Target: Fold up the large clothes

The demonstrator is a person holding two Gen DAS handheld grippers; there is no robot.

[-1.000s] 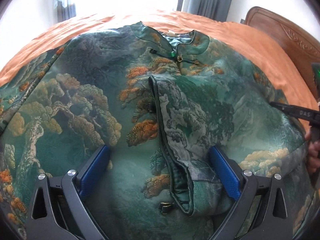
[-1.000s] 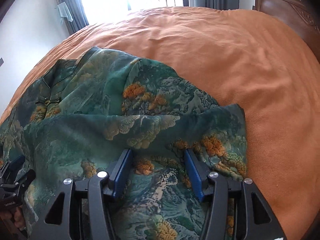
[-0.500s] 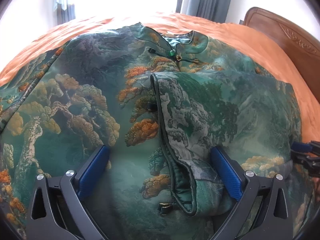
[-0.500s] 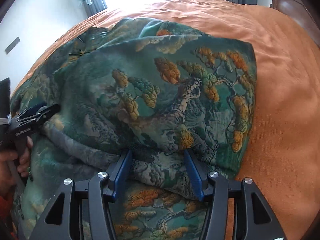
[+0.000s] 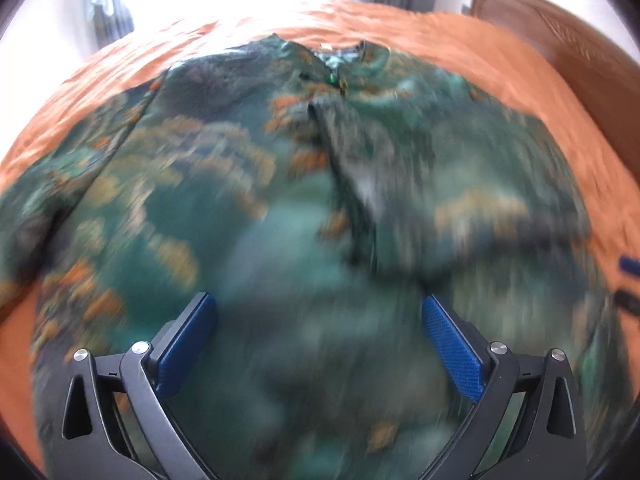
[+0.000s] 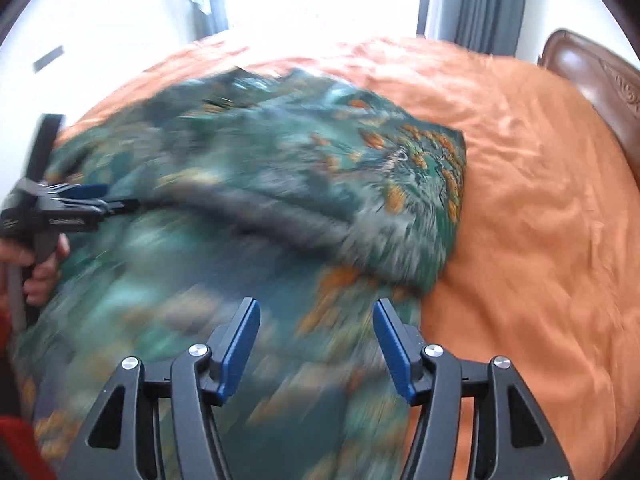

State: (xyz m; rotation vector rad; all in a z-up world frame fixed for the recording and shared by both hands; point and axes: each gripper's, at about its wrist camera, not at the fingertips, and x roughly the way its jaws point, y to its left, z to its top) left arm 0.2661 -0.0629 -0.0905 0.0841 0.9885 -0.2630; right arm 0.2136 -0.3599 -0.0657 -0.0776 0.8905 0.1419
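A large dark green garment [image 5: 240, 208] printed with orange and tan trees lies spread on an orange bedspread [image 5: 460, 40], its collar [image 5: 340, 60] at the far end. Its right side is folded over the middle, and the fold's edge [image 6: 400, 184] shows in the right wrist view. My left gripper [image 5: 318, 304] hovers above the cloth, open wide with nothing clamped. My right gripper [image 6: 315, 306] is over the garment's [image 6: 280, 168] near right part; its jaws are opening and the cloth lies below them, unpinched. Both views are blurred by motion.
A carved brown headboard [image 6: 592, 76] bounds the bed at the right. Bare orange bedspread [image 6: 540, 200] stretches right of the garment. Grey curtains [image 6: 476, 4] and a bright window are behind the bed. A person's hand [image 6: 40, 268] holds the left gripper [image 6: 116, 202] at the left edge.
The right gripper carried the garment's right side over the middle, then widened and drew back from the fold. The left gripper pulled back and up, so more of the garment shows.
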